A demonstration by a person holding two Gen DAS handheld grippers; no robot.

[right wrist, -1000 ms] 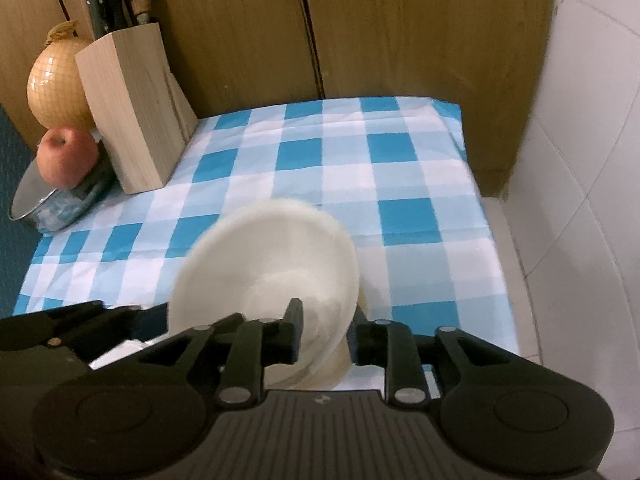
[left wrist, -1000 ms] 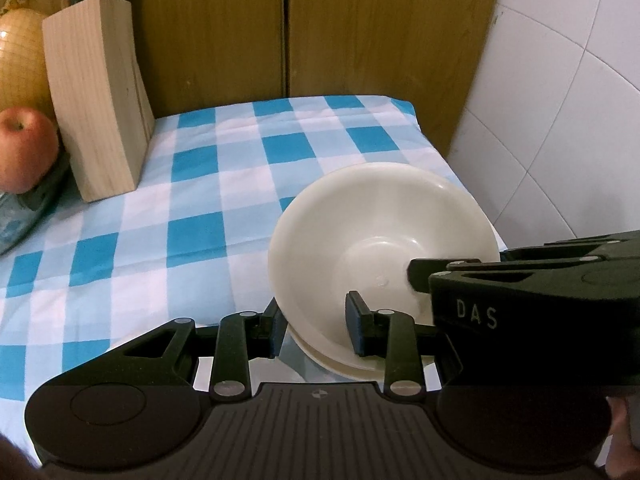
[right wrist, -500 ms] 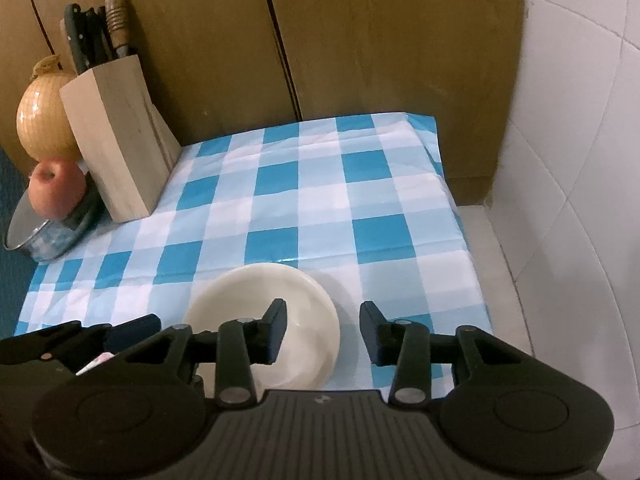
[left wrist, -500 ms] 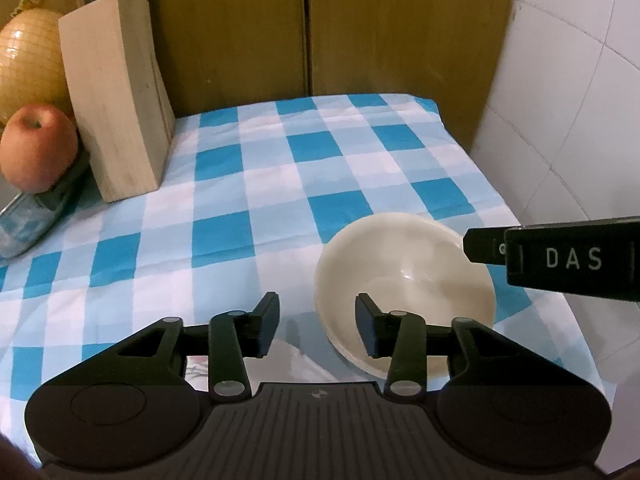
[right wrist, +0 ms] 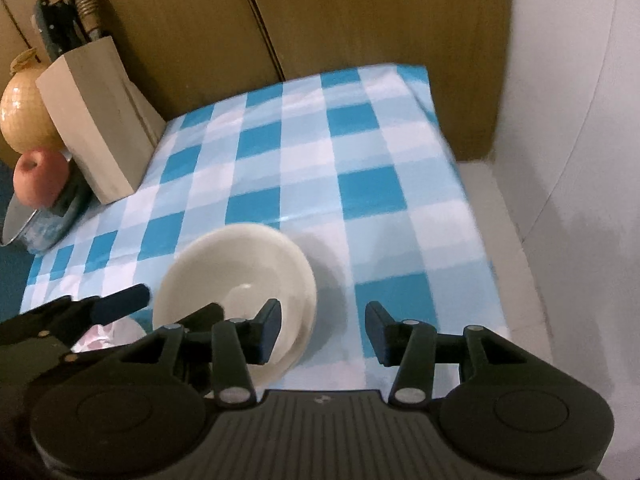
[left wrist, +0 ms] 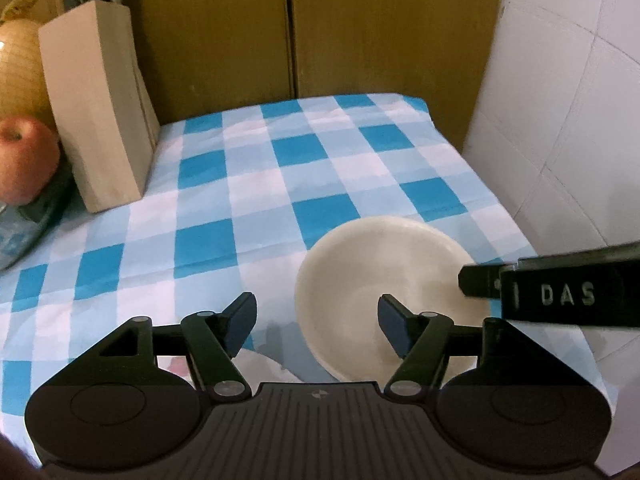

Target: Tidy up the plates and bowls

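step: releasing bowl (left wrist: 384,288) onto checked worktop (left wrist: 256,184) | left hand-held gripper (left wrist: 316,322) and right hand-held gripper (right wrist: 322,330) both opening, empty | next: fetch plate (left wrist: 264,368) near left fingers

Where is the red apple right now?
The apple is at the far left in both views, resting on a metal lid, beside the wooden knife block and just below the onion.
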